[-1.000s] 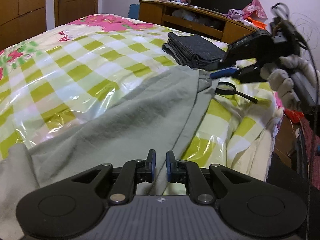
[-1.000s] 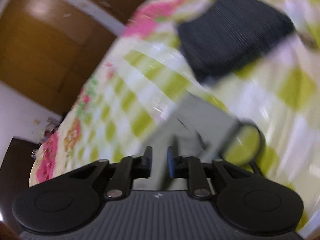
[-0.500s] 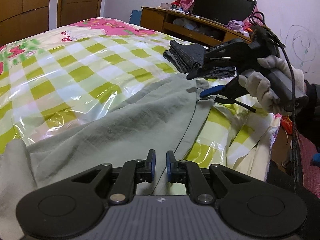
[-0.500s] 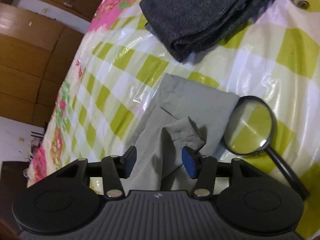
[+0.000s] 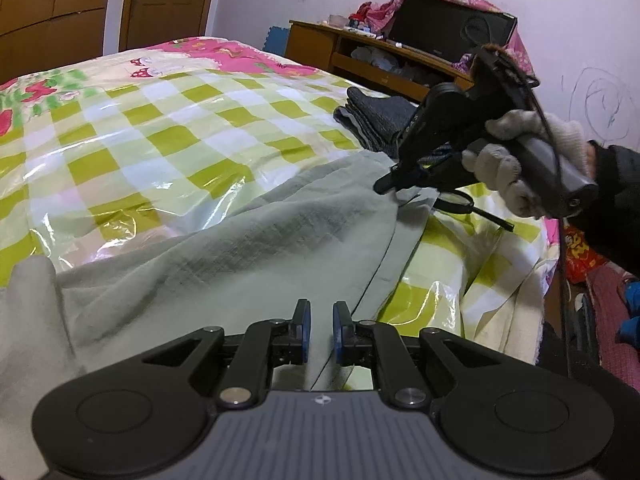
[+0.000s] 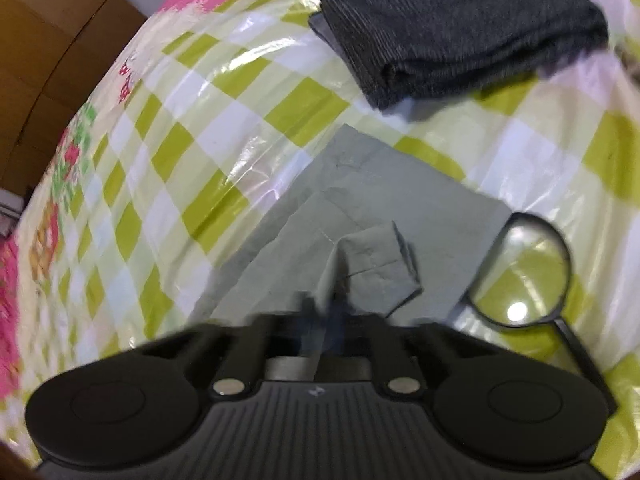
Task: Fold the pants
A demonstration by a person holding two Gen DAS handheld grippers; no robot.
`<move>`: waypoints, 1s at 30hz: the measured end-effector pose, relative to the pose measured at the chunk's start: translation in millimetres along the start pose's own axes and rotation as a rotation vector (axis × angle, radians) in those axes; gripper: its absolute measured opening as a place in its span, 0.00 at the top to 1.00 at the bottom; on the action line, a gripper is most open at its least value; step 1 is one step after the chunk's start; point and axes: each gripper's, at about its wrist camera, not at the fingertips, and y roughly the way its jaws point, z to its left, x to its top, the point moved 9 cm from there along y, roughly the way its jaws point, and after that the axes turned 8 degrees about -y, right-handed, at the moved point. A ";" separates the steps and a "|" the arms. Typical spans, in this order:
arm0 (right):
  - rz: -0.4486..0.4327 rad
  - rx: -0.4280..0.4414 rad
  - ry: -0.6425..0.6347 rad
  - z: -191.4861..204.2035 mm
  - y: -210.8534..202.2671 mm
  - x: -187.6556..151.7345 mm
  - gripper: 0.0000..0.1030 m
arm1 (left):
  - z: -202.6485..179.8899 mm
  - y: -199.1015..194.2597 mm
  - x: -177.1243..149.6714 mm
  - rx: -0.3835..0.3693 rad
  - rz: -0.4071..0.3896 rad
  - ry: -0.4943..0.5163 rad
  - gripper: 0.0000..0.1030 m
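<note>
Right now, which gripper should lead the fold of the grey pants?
Right gripper: its fingers pinch the grey pants at the cuff end, free to carry it over. Left gripper looks clamped on the near end, anchoring.

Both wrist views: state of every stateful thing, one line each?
Grey pants: spread lengthwise on the bed, unfolded, leg hem bunched up.
Left gripper: shut on the pants near the waist end.
Right gripper: shut on the leg hem; view blurred.
Dark garment: folded, lying apart.
Magnifying glass: flat on the bed beside the hem.
Door: closed.
</note>
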 end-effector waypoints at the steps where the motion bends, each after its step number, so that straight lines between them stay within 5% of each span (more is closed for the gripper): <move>1: -0.003 0.016 0.019 -0.7 0.9 1.0 0.97 | 1.1 -1.3 0.1 0.002 -0.003 0.002 0.76; 4: -0.056 0.070 -0.001 11.0 -11.7 9.3 0.97 | 3.9 -8.8 6.7 0.017 -0.021 0.012 0.76; 8: -0.253 0.237 -0.080 44.9 -78.1 28.6 0.98 | 2.6 -25.0 21.0 0.024 -0.068 0.019 0.73; 12: -0.380 0.308 -0.145 37.9 -127.2 11.6 0.98 | -2.2 -21.4 17.6 0.020 -0.055 0.022 0.70; 14: -0.382 0.260 -0.142 11.8 -115.9 -4.4 0.98 | -4.4 -7.1 5.6 0.021 -0.001 0.020 0.70; 17: -0.240 0.156 -0.007 -42.9 -63.3 -24.8 0.98 | -9.4 9.8 -13.8 0.028 0.077 0.039 0.70; 30: -0.227 0.203 0.146 -83.1 -56.7 -35.8 0.87 | -14.1 9.8 -18.6 0.059 0.097 0.067 0.70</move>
